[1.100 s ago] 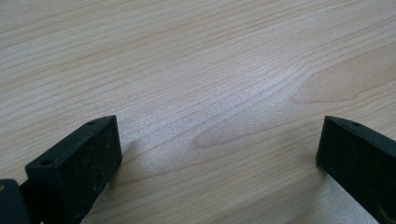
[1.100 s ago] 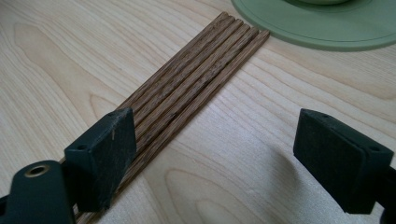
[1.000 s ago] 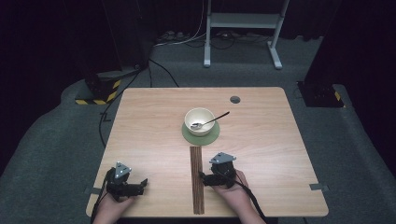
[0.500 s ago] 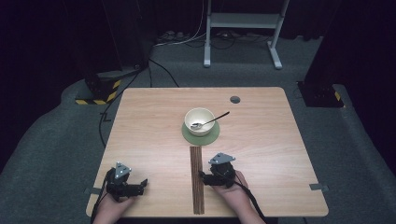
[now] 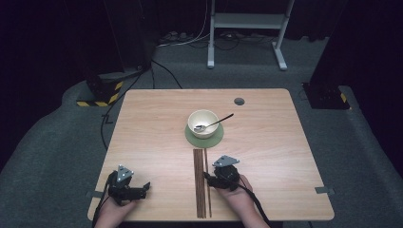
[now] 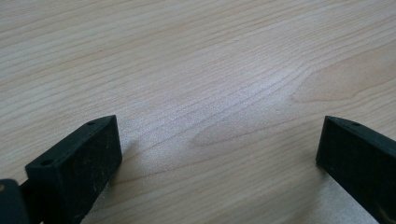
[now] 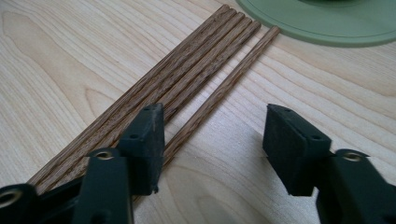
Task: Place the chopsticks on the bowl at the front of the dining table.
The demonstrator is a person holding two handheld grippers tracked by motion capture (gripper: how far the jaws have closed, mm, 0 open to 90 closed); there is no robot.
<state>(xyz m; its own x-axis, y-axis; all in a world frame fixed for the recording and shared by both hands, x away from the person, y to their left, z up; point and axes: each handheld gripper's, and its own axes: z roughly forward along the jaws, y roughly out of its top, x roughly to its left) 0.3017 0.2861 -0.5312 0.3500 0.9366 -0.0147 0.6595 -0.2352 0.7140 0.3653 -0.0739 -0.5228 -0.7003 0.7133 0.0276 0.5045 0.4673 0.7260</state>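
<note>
Several brown wooden sticks point(image 5: 200, 183) lie side by side on the table's front middle, and one stick point(image 7: 224, 86) sits slightly apart on the right. My right gripper point(image 7: 215, 126) is open and low over the table. That lone stick runs between its jaws, close to the left one, which stands over the edge of the bundle. In the high view the right gripper point(image 5: 209, 176) is just right of the sticks. My left gripper point(image 5: 142, 190) rests at the front left, open, with bare wood between its jaws point(image 6: 219, 135).
A cream bowl point(image 5: 203, 122) holding a metal spoon point(image 5: 214, 125) stands on a green round mat point(image 5: 204, 137) just beyond the sticks. A small dark round disc point(image 5: 239, 101) is set in the far table top. The front table edge point(image 5: 209, 220) is close behind both hands.
The right gripper has shifted slightly toward the sticks and the front edge. The left gripper has stayed where it was.
</note>
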